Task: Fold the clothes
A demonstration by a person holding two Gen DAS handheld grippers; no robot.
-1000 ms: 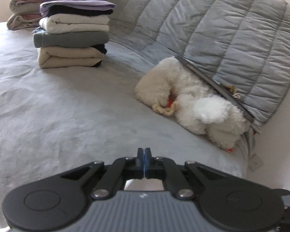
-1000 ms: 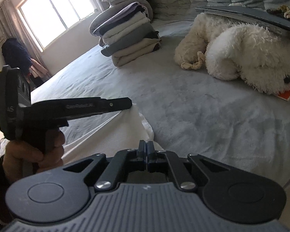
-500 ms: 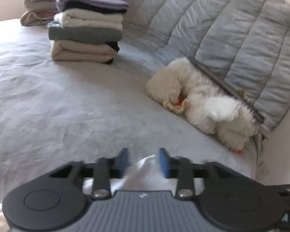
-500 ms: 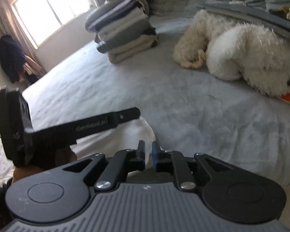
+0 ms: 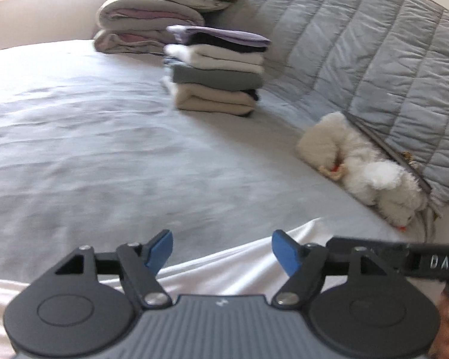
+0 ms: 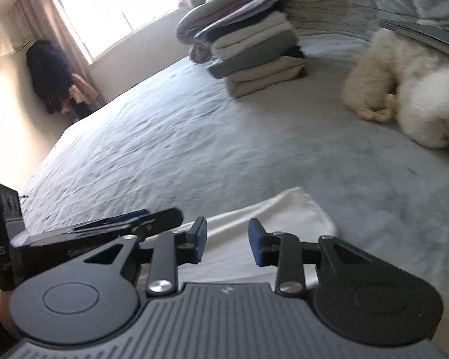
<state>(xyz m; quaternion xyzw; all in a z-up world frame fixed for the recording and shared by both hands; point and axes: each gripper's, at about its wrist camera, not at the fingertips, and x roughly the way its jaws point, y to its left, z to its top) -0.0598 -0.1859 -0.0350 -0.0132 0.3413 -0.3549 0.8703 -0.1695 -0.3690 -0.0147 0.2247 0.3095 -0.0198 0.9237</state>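
Jaws of left gripper (image 5: 221, 251) and right gripper (image 6: 227, 240) stood wide apart, holding nothing, white garment (image 6: 272, 218) lay on bed (image 5: 104, 161) just beneath them, folded stack (image 5: 215, 71) far ahead.

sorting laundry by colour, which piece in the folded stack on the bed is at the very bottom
The beige piece lies at the bottom of the folded stack, directly on the bed. Above it sit grey, then cream, dark and lilac layers.

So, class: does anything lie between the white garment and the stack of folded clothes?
Nothing visible does. Bare grey bedsheet stretches from the white garment to the stack of folded clothes; the fluffy white dog lies off to the side.
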